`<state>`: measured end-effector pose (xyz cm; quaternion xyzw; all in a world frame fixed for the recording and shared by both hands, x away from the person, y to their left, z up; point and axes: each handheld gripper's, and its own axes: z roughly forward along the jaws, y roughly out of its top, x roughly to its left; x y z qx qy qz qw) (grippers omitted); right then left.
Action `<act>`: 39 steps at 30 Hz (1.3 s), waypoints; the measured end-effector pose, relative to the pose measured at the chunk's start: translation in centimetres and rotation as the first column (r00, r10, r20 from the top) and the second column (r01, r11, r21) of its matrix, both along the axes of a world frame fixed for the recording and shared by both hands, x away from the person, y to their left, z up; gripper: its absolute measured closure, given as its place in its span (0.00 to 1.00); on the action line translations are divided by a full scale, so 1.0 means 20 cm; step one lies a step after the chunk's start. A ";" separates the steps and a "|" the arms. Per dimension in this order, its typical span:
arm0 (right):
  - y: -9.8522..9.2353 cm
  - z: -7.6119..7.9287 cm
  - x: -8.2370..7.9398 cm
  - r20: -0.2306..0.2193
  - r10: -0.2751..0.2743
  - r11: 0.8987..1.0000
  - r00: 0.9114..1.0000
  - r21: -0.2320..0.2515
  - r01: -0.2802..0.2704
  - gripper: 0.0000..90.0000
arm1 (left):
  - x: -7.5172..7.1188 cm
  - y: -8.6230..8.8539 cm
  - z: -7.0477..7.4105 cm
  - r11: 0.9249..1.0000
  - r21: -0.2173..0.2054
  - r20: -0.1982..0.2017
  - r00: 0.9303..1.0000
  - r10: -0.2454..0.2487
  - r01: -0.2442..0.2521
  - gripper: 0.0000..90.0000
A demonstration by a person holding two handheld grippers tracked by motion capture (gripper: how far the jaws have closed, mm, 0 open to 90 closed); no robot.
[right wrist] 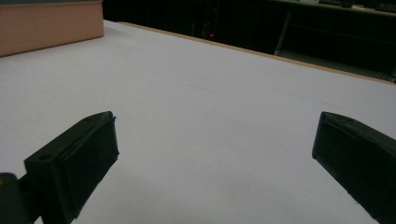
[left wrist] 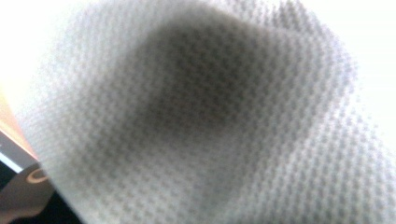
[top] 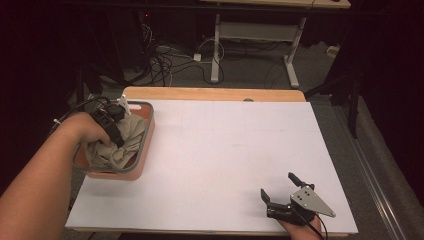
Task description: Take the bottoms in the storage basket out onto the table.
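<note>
A crumpled beige cloth (top: 131, 135) lies in an orange basket with a grey rim (top: 148, 131) at the table's left edge. My left gripper (top: 119, 141) reaches down into the basket, its jaws shut on a fold of the cloth. The cloth's woven fabric (left wrist: 201, 116) sits blurred and very close in the left gripper view and hides the jaws there. My right gripper (top: 277, 183) rests low near the table's front right edge, open, with nothing between its fingers. In the right gripper view its jaws (right wrist: 215, 135) stand wide apart over bare white tabletop.
The white tabletop (top: 225, 150) stretches between the basket and the right gripper. The basket's orange wall (right wrist: 51, 25) shows far off in the right gripper view. Beyond the table's far edge are cables and another table's legs (top: 216, 60) on a dark floor.
</note>
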<state>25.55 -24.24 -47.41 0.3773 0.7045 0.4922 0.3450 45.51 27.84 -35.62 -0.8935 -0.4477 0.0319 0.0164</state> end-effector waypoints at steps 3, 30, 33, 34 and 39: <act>0.00 0.00 0.00 -0.002 -0.002 1.000 1.000 0.000 0.002 0.01 | 0.00 0.00 0.02 1.000 -0.002 -0.004 1.000 0.000 0.000 0.65; 0.00 0.00 0.00 0.001 -0.003 1.000 1.000 0.003 0.003 0.01 | 0.00 -0.05 0.19 1.000 -0.002 0.013 1.000 -0.006 0.007 0.65; 0.00 0.00 0.00 0.002 -0.003 1.000 1.000 0.001 0.003 0.01 | 0.00 -0.06 0.22 1.000 -0.004 0.018 1.000 -0.010 0.010 0.65; 0.00 0.00 0.00 0.001 -0.004 1.000 1.000 0.002 0.004 0.01 | -0.01 -0.07 0.23 1.000 -0.008 0.021 1.000 -0.012 0.013 0.65; 0.00 0.00 0.00 0.001 -0.003 1.000 1.000 0.002 0.003 0.01 | -0.01 -0.10 0.28 1.000 -0.016 0.036 0.999 -0.019 0.019 0.65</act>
